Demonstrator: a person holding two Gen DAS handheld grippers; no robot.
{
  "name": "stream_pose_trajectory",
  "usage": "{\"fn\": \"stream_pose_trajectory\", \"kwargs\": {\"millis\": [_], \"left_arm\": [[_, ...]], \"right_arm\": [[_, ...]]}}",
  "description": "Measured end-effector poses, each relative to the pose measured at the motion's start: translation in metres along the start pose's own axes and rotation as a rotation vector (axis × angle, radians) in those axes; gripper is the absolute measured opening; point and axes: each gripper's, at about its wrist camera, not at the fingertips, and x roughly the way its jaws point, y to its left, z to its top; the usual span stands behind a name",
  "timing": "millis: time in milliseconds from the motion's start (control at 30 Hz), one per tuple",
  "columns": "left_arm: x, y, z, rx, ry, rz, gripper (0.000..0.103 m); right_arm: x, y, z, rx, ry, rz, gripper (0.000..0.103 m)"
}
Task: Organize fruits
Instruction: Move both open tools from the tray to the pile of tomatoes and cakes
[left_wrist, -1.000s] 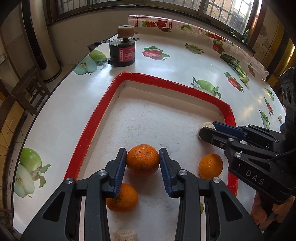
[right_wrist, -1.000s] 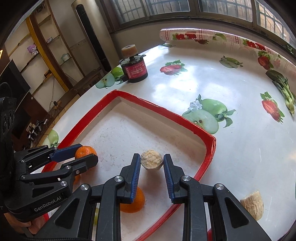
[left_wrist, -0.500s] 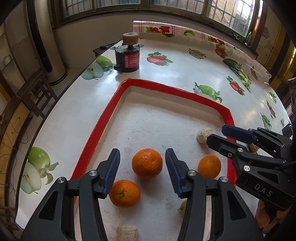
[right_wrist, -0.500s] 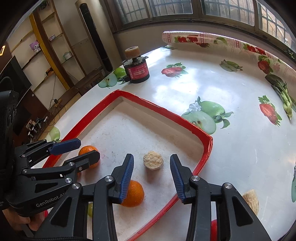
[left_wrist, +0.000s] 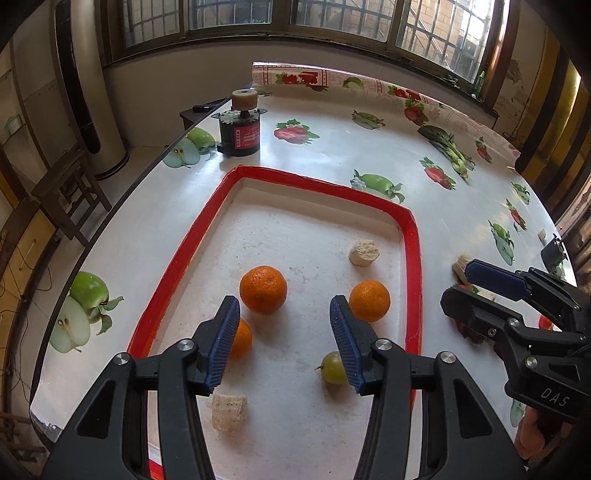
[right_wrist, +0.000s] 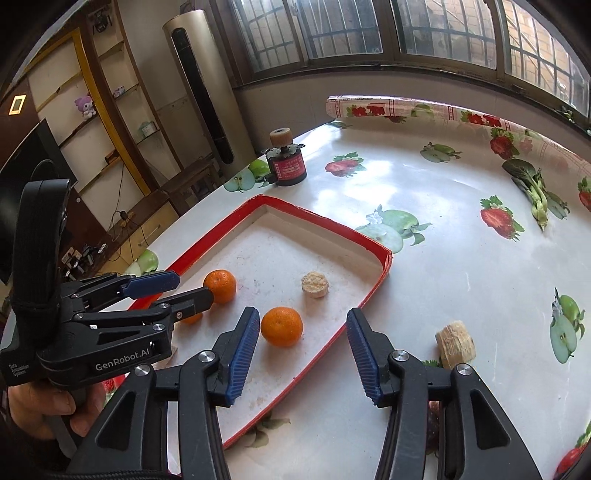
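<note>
Left gripper (left_wrist: 284, 339) gapes empty over the red-rimmed tray (left_wrist: 413, 258); only its view shows a green grape (left_wrist: 331, 367) half hidden behind the right jaw. An orange (left_wrist: 263, 289) sits just ahead. Right gripper (right_wrist: 301, 350) is likewise released; right of it, perhaps a corn chunk (right_wrist: 455, 344), off-tray.

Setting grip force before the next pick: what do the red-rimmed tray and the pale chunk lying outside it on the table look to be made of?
The tray looks like thin cardboard or foam board: matte, dusty white floor, red paper-like rim with a creased corner. The chunk outside it looks like cut corn cob, dry, pale and ridged; I can't confirm that. Both seem light and crushable.
</note>
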Motion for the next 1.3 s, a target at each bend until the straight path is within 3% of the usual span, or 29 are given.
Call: {"fn": "stream_pose_trajectory", "kwargs": {"millis": [367, 467, 733, 1300], "left_arm": [[-0.025, -0.036, -0.02, 0.035, -0.016, -0.064, 0.049], [-0.029, -0.05, -0.025, 0.054, -0.015, -0.095, 0.057], [-0.031, -0.089, -0.032, 0.116, -0.005, -0.14, 0.057], [0.011, -0.152, -0.047, 0.187, 0.099, -0.212, 0.057]], "right_arm": [[-0.049, -0.024, -0.041, 0.045, -0.033, -0.037, 0.052], [-0.063, -0.04, -0.059, 0.073, -0.034, -0.066, 0.054], [-0.097, -0.086, -0.104, 0.183, -0.024, -0.143, 0.054], [-0.145, -0.165, -0.162, 0.335, -0.041, -0.289, 0.054]]}}
